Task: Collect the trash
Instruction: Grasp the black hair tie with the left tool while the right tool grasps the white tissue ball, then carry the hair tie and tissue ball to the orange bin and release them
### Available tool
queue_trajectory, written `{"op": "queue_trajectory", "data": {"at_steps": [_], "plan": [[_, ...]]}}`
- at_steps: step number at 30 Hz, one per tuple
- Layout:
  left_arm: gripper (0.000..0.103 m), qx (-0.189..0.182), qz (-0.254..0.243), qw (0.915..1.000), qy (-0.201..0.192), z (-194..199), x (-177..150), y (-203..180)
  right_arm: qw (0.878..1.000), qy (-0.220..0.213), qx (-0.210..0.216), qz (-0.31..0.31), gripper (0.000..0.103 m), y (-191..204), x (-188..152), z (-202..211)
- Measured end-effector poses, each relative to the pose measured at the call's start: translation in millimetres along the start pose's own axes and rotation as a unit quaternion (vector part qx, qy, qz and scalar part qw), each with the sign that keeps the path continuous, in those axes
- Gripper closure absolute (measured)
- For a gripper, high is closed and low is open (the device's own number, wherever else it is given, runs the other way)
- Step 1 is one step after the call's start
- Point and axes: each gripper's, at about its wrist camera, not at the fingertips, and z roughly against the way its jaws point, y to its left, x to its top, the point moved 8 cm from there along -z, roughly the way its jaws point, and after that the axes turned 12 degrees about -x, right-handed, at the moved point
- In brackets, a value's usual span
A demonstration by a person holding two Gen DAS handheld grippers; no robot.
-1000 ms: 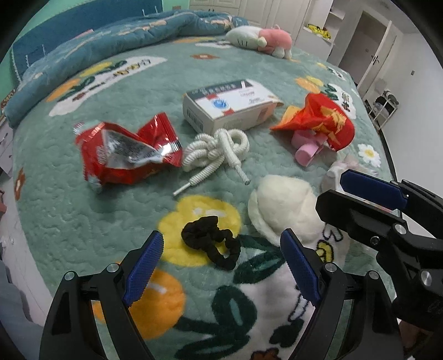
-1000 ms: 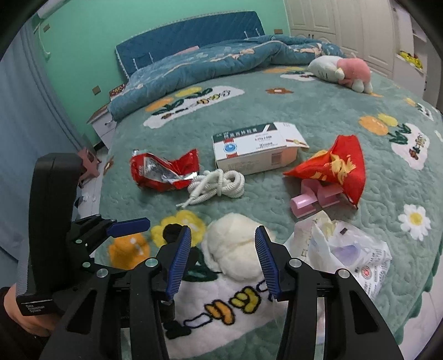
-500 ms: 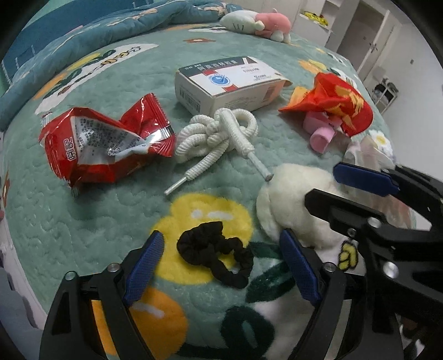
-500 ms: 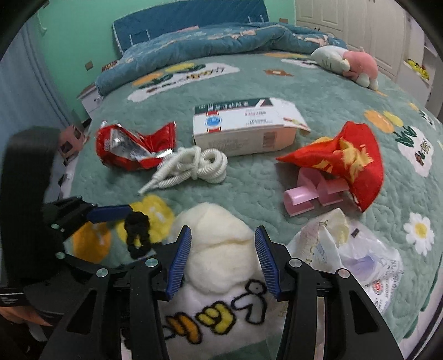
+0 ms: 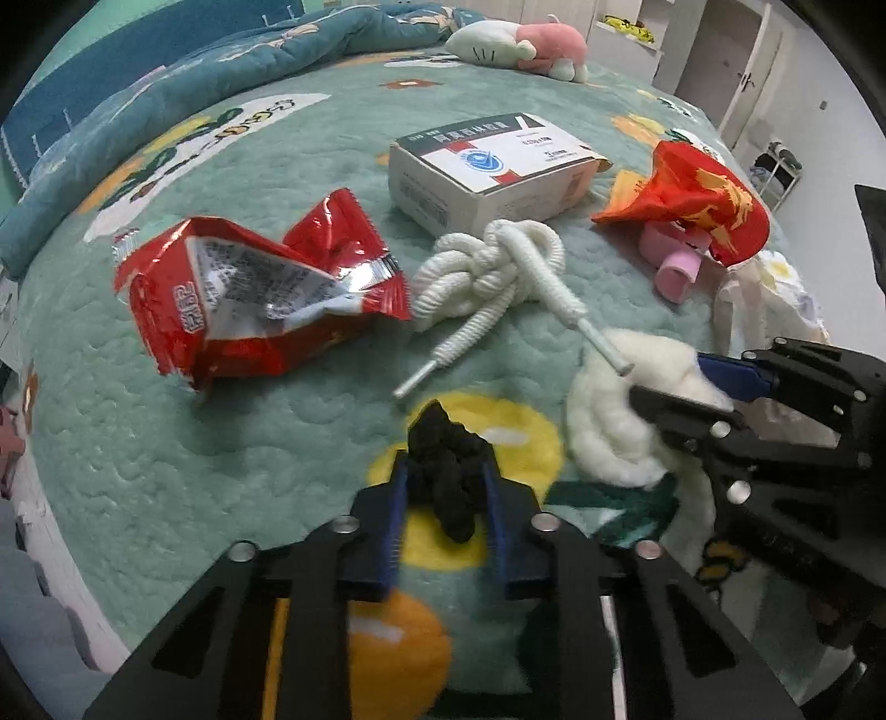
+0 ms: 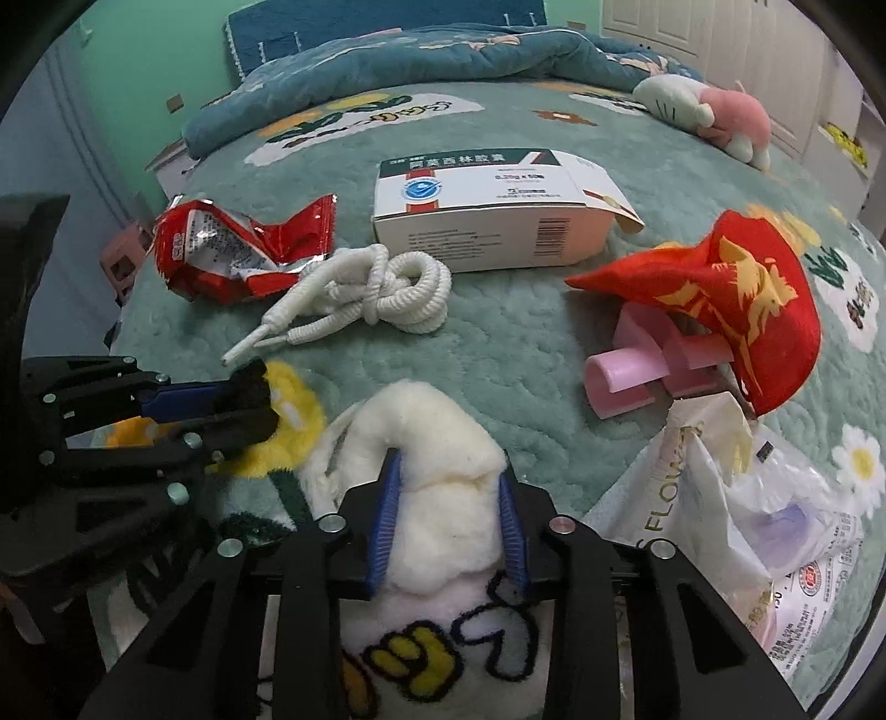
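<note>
My left gripper (image 5: 446, 498) is shut on a black hair scrunchie (image 5: 448, 471) lying on the green bedspread (image 5: 166, 443). My right gripper (image 6: 448, 512) is shut on a white fluffy wad (image 6: 437, 459), which also shows in the left wrist view (image 5: 626, 432). A torn red snack wrapper (image 5: 243, 299) lies left; it also shows in the right wrist view (image 6: 232, 249). A red and yellow wrapper (image 6: 742, 299) lies right, over a pink plastic piece (image 6: 637, 371). A crumpled white plastic bag (image 6: 764, 509) lies at the near right.
A white medicine box (image 5: 498, 166) sits beyond a knotted white cord (image 5: 498, 271). A plush toy (image 5: 520, 47) and a blue quilt (image 5: 221, 66) lie at the far end. The bed's left edge (image 5: 33, 498) drops to the floor.
Both grippers moved down and forward and closed: the left around the black scrunchie, the right around the white wad. Both were open before.
</note>
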Motion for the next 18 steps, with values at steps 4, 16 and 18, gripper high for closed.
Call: {"op": "queue_trajectory", "data": {"at_steps": [4,16,18], "plan": [[0.084,-0.007,0.003,1.0,-0.002,1.8,0.1,4.1,1.0,-0.003,-0.004,0.003,0.073,1.5,-0.9,0.4],[0.086,-0.003,0.011,0.9997,-0.023,33.0,-2.9,6.7,0.999,-0.026,0.027,-0.017,0.09,9.5,7.0,27.3],[0.086,0.001,0.004,0.9995,-0.032,46.9,-4.2,3.5,0.998,-0.036,0.042,-0.027,0.09,14.8,10.9,42.4]]}}
